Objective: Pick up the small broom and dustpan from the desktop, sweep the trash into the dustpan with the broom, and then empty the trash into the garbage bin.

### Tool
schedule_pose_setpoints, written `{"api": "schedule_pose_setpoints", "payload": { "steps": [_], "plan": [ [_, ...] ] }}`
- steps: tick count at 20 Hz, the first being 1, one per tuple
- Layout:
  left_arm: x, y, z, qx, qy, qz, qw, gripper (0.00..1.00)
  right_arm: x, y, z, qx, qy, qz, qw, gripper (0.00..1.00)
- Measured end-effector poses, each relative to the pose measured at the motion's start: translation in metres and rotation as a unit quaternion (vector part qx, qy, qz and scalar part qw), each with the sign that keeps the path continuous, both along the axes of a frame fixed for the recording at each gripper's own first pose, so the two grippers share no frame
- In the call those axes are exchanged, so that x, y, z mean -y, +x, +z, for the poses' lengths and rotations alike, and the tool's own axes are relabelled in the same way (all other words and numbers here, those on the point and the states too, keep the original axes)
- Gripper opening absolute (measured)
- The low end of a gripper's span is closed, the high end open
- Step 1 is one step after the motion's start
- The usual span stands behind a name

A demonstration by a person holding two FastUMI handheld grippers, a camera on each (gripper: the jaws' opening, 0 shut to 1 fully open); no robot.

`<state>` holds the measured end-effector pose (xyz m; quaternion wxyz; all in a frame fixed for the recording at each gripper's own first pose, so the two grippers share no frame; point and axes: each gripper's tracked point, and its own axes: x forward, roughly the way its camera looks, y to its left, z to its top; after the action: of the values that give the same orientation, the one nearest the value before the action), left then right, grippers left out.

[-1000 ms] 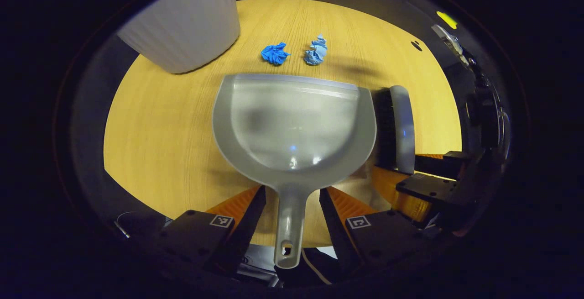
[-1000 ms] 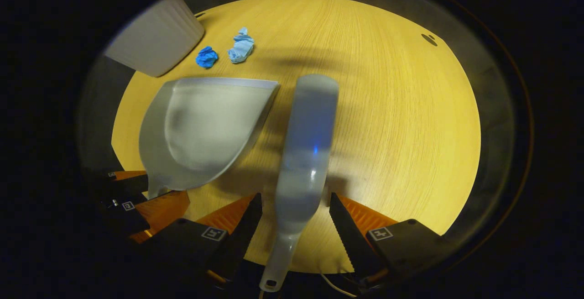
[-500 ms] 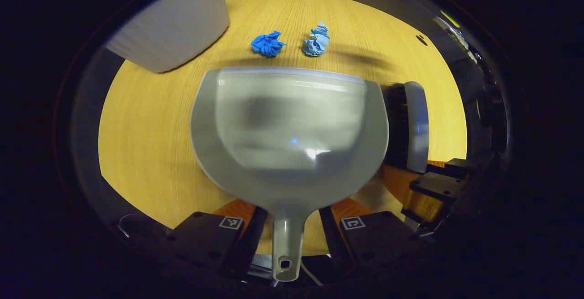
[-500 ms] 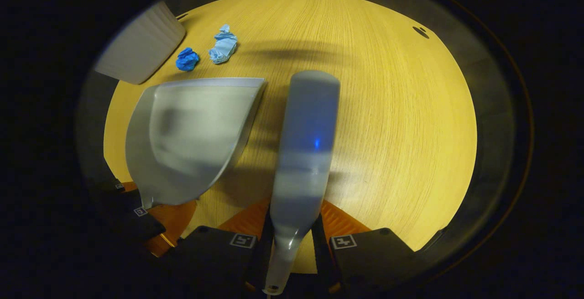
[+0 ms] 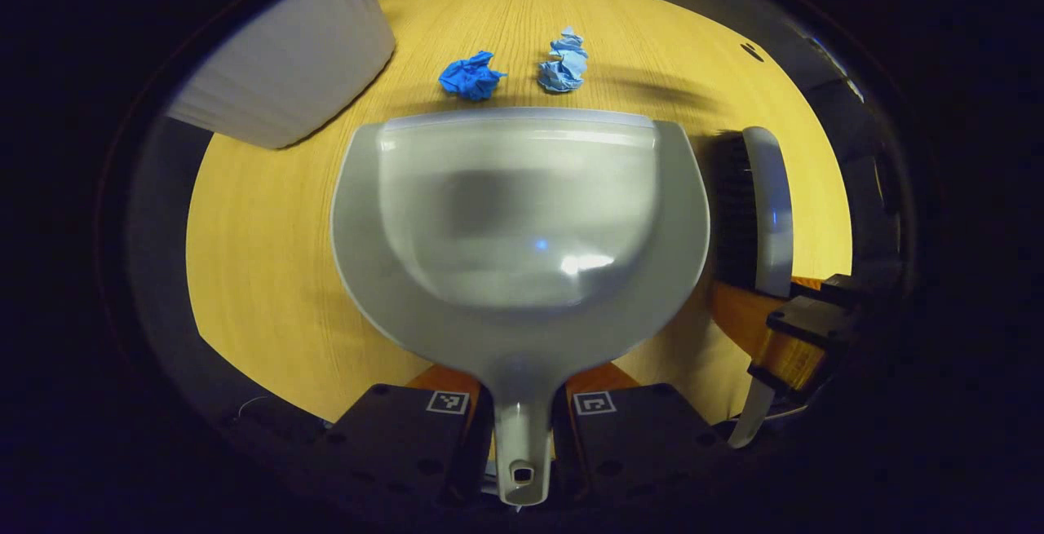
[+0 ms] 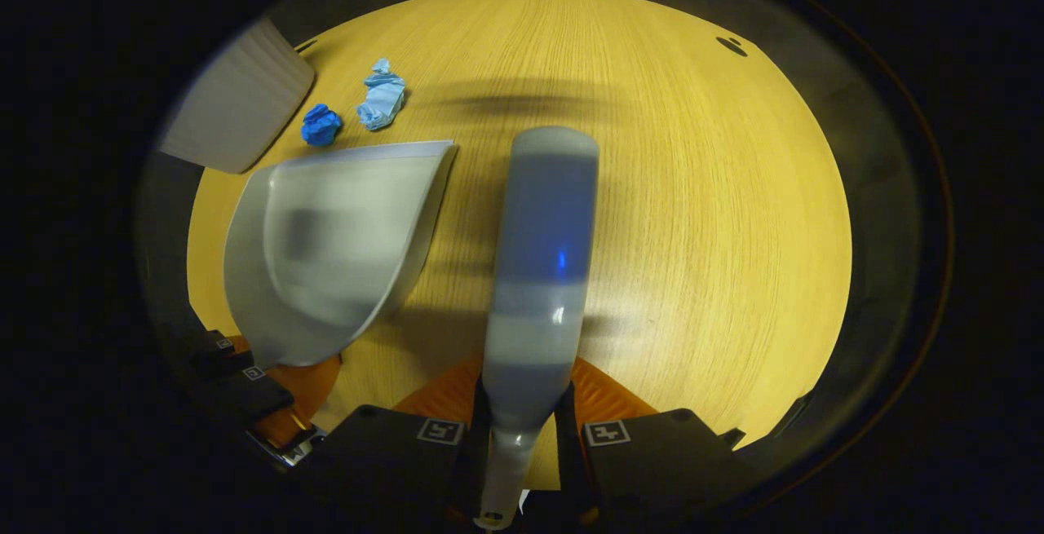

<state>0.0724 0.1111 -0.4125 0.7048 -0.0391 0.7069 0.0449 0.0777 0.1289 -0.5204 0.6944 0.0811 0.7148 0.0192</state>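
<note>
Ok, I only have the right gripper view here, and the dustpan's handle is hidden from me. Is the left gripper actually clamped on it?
Observer: Yes. In the left gripper view the left gripper has both fingers pressed on the handle of the dustpan.
Operator: And the broom, which way do its bristles face? I see just its back.
Observer: The dark bristles of the broom face sideways, toward the dustpan's side wall.

left gripper (image 5: 522,412): blocky dark body, small square coded tag on each finger base, round screw holes | right gripper (image 6: 522,436): same dark blocks, square tags, orange panels behind fingers
</note>
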Motion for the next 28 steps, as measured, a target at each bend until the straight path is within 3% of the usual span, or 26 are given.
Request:
{"api": "schedule_pose_setpoints", "payload": {
  "steps": [4, 7, 9, 14, 16, 17, 21, 24, 25, 27, 28],
  "plan": [
    [0.000, -0.001, 0.001, -0.004, -0.001, 0.001, 1.000, 0.29, -0.005, 0.002, 0.000, -0.001, 0.011, -0.028, 1.000, 0.41],
    [-0.001, -0.001, 0.001, -0.004, -0.009, 0.001, 1.000, 0.29, -0.009, 0.002, 0.001, -0.004, 0.018, -0.011, 1.000, 0.39],
    [-0.002, -0.002, 0.001, -0.002, -0.010, -0.002, 1.000, 0.29, -0.012, 0.008, 0.006, 0.005, 0.032, -0.009, 0.999, 0.33],
    [-0.006, -0.011, 0.008, 0.007, -0.031, -0.037, 0.999, 0.27, 0.001, 0.055, 0.028, 0.061, 0.042, 0.029, 0.997, 0.29],
    [-0.010, -0.013, 0.014, 0.011, -0.032, -0.055, 0.998, 0.27, 0.006, 0.089, 0.037, 0.097, 0.038, 0.071, 0.992, 0.36],
    [-0.015, -0.015, 0.015, 0.010, -0.027, -0.072, 0.997, 0.27, 0.009, 0.107, 0.041, 0.116, 0.033, 0.103, 0.987, 0.33],
    [-0.040, -0.037, 0.011, -0.004, -0.002, -0.105, 0.994, 0.27, 0.019, 0.180, 0.034, 0.156, -0.006, 0.264, 0.952, 0.30],
    [-0.051, -0.047, 0.008, -0.001, 0.000, -0.112, 0.994, 0.28, 0.005, 0.212, 0.020, 0.150, -0.012, 0.326, 0.933, 0.33],
    [-0.053, -0.050, 0.007, -0.004, 0.002, -0.117, 0.993, 0.27, -0.002, 0.220, 0.015, 0.147, -0.011, 0.344, 0.927, 0.28],
    [-0.058, -0.055, 0.004, -0.010, 0.007, -0.127, 0.992, 0.27, -0.014, 0.228, 0.003, 0.134, -0.013, 0.369, 0.920, 0.32],
    [-0.060, -0.057, 0.003, -0.013, 0.007, -0.127, 0.992, 0.27, -0.021, 0.228, -0.004, 0.122, -0.011, 0.378, 0.918, 0.29]
  ]
}}
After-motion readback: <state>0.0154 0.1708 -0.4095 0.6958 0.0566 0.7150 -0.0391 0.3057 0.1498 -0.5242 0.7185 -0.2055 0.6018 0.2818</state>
